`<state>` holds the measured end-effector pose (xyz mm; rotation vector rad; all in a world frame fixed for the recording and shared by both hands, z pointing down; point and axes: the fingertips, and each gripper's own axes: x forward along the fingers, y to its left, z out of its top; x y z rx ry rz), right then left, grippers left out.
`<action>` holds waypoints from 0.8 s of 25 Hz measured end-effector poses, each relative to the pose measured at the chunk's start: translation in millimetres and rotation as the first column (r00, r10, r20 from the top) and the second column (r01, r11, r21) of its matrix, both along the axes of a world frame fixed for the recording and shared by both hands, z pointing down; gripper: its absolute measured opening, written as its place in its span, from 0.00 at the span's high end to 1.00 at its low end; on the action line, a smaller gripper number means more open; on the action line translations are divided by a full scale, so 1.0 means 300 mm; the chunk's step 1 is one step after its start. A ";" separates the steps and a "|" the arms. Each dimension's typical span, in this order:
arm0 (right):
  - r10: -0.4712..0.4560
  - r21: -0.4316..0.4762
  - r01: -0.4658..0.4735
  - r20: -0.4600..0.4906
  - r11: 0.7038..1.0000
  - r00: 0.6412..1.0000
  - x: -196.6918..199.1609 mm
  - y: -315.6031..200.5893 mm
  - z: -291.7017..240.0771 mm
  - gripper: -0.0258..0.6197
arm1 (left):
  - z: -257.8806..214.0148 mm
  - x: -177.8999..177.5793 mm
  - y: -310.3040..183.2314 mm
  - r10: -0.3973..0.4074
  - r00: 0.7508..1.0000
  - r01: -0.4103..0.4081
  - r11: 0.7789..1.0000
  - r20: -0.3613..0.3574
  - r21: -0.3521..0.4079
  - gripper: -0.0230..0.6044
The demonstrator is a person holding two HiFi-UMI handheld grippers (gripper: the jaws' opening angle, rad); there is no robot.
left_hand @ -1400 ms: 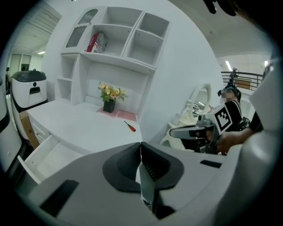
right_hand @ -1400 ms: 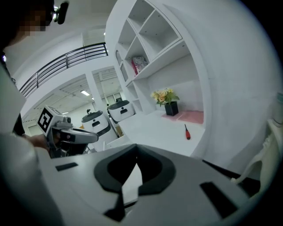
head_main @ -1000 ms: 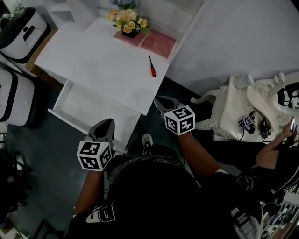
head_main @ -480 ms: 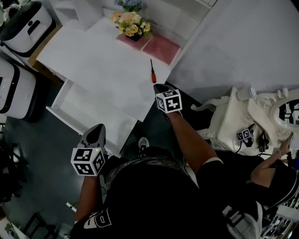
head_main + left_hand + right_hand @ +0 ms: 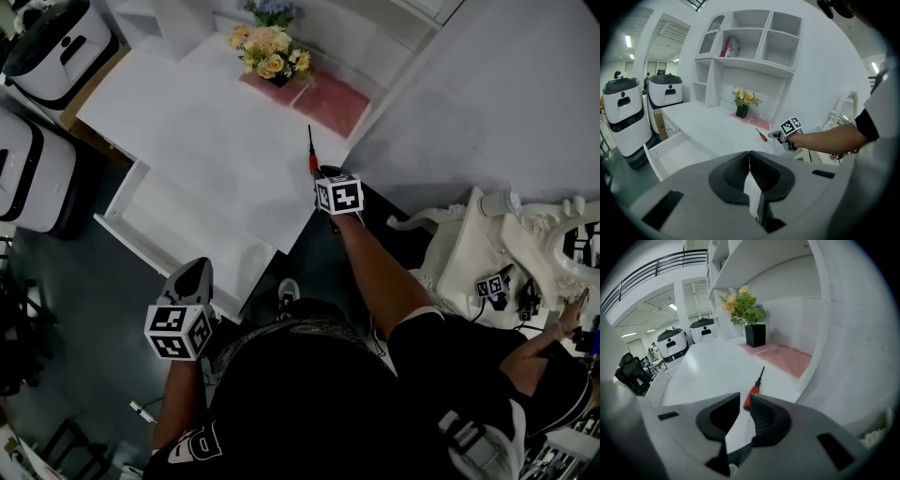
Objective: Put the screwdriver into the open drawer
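Observation:
The screwdriver (image 5: pixel 312 159), red handle and dark shaft, lies on the white desk (image 5: pixel 206 131) near its right edge. My right gripper (image 5: pixel 324 173) points at it with its tips just short of the handle end. In the right gripper view the handle (image 5: pixel 750 395) shows in the gap past the tips of the right gripper (image 5: pixel 744 405), whose jaws have just been opening and do not press on it. The open drawer (image 5: pixel 173 225) juts from the desk's front left. My left gripper (image 5: pixel 192 275) hovers by its front corner, jaws shut and empty. In the left gripper view the screwdriver (image 5: pixel 762 136) and the drawer (image 5: pixel 675 152) both show.
A pot of flowers (image 5: pixel 270 52) and a pink mat (image 5: pixel 333 98) sit at the back of the desk under a shelf unit (image 5: pixel 750 42). White machines (image 5: pixel 37 178) stand left of the drawer. An ornate white chair (image 5: pixel 487 253) and another person's hand (image 5: pixel 572 328) are at the right.
My right gripper has travelled from the desk's front edge up to the screwdriver's handle, and its jaws have parted. The left gripper has stayed near the drawer's corner.

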<state>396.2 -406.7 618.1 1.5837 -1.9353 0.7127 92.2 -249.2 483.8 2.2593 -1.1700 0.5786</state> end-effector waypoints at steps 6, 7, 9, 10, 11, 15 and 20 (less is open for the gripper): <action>0.013 -0.037 -0.013 0.009 0.999 1.000 0.003 -0.070 0.061 0.79 | 0.020 0.000 -0.004 -0.010 1.000 0.010 1.000 0.013 -0.022 0.94; 0.014 -0.045 -0.013 0.003 0.999 1.000 0.004 -0.079 0.071 0.77 | 0.023 -0.001 -0.004 -0.011 1.000 0.011 1.000 0.015 -0.025 0.94; 0.022 -0.056 -0.023 -0.007 0.998 1.000 0.009 -0.097 0.091 0.76 | 0.026 -0.006 -0.005 -0.014 1.000 0.014 0.999 0.019 -0.030 0.94; 0.031 -0.062 -0.032 -0.009 0.998 0.999 0.013 -0.105 0.099 0.75 | 0.026 -0.009 -0.006 -0.016 1.000 0.017 0.999 0.021 -0.031 0.94; 0.041 -0.070 -0.042 -0.008 0.997 0.999 0.016 -0.111 0.108 0.74 | 0.025 -0.014 -0.007 -0.019 1.000 0.019 0.999 0.022 -0.033 0.94; 0.079 -0.105 -0.078 0.010 0.991 0.997 0.029 -0.129 0.143 0.73 | 0.026 -0.039 -0.014 -0.040 0.999 0.041 0.998 0.028 -0.037 0.94; 0.090 -0.145 -0.087 0.014 0.986 0.996 0.032 -0.139 0.180 0.73 | 0.029 -0.068 -0.022 -0.055 0.998 0.056 0.998 0.030 -0.040 0.94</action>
